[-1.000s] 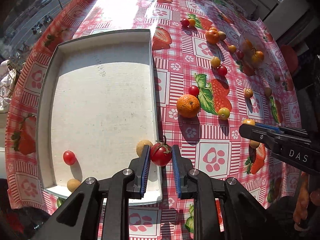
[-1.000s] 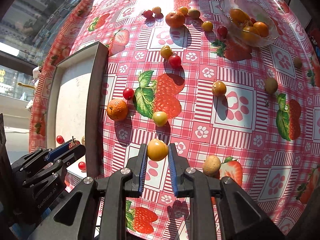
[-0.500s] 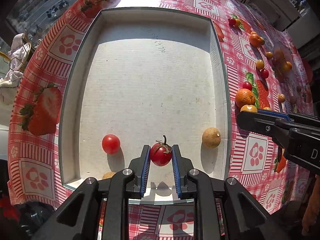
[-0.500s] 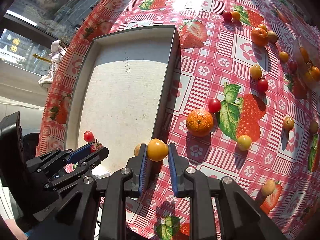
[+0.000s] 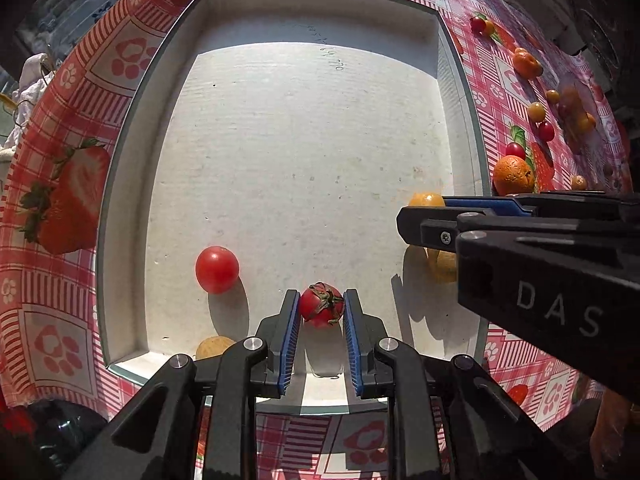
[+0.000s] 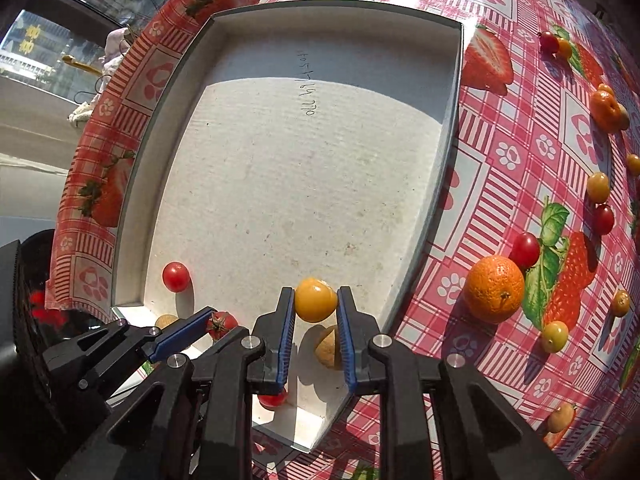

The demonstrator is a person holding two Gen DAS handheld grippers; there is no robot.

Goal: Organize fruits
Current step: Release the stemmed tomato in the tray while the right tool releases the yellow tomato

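Red stemmed tomato (image 5: 322,306): clamped between blue pads, calyx facing camera, at tray's (image 5: 120,208) 6 o'clock edge. Yellow-orange fruit (image 6: 315,299): gripped above tray floor. Loose red cherry tomato (image 5: 217,269) lies at 7 o'clock inside tray. Orange (image 6: 495,289) rests on tablecloth, 3 o'clock of tray.

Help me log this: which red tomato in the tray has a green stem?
The red cherry tomato clamped in the left hand-held gripper; the loose red tomato nearby shows none.
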